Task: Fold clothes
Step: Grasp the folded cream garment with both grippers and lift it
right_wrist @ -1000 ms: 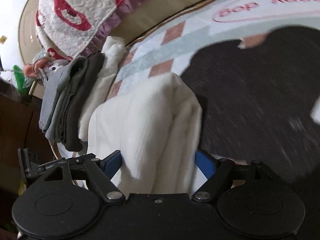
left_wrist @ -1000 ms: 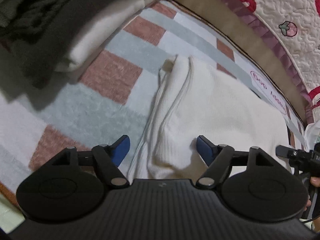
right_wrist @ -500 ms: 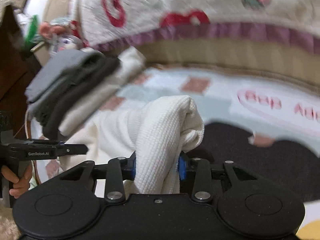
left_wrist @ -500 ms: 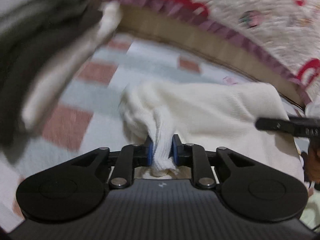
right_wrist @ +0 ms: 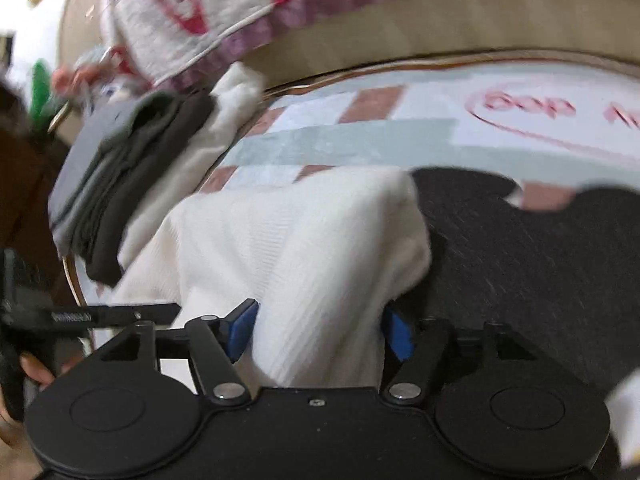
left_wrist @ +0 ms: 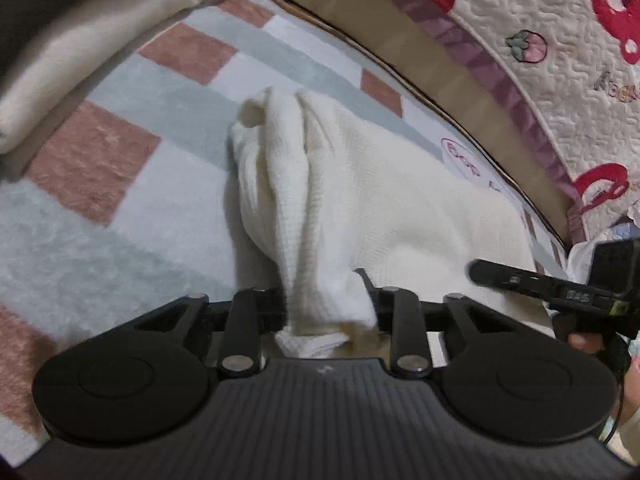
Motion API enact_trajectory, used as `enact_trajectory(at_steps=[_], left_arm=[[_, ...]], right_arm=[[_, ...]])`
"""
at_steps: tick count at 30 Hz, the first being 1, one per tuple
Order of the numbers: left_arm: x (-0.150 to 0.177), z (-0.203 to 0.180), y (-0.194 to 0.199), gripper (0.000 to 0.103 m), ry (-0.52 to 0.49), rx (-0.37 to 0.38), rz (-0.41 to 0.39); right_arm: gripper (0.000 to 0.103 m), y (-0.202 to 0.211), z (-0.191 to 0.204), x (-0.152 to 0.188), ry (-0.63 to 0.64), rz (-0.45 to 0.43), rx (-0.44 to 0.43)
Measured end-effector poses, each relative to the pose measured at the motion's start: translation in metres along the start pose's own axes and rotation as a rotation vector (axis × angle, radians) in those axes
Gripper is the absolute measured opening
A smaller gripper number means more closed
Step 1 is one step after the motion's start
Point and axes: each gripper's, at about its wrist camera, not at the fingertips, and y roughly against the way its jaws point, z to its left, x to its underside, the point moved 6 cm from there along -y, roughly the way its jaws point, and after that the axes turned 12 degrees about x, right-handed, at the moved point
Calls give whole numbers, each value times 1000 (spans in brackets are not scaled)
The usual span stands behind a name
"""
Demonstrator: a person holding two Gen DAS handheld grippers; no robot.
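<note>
A white knit garment (left_wrist: 380, 200) lies folded on a checked blanket (left_wrist: 120, 200). My left gripper (left_wrist: 326, 300) is shut on a bunched fold at the garment's near edge, and the cloth spills over its right finger. In the right wrist view the same garment (right_wrist: 280, 240) drapes between the blue pads of my right gripper (right_wrist: 320, 326), which stand wide apart and open. Each tool also shows at the edge of the other's view, held by a hand (left_wrist: 584, 340).
A stack of folded grey, dark and white clothes (right_wrist: 132, 168) sits at the blanket's left end. A dark garment (right_wrist: 540, 260) lies spread to the right of the white one. A quilted red-and-white cover (left_wrist: 540, 40) rises behind the blanket.
Both grippers closed on the white garment and lifted it half a second ago. Now it is back down on the blanket and the right gripper has opened; the left still pinches its fold.
</note>
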Motion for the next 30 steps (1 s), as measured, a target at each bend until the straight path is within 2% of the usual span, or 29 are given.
enact_trajectory(at_steps=[2,3,10,16,21,27,30], left_arm=[[0,-13,2,21,-104,-54,-14],[0,-22,3,20,-160,-82,-23],[-11,-54,28,20,-318,-147,-121],[-17,-78,69,19,-355,-159,-221],[-17,-95,108,19,-371,-208,-277],[-33,-98,174,19,-371,-276,-213],[-48,-94,216,19,-390,-333,-207]], right_arm=[[42,12,10,-6,42,-46,13],[39,18,15,-8,63,-69,19],[37,61,52,-28,207,-227,65],[37,102,88,-45,255,-288,89],[37,125,121,-52,269,-294,84],[37,138,172,-57,211,-225,15],[37,135,196,-63,139,-190,-90]])
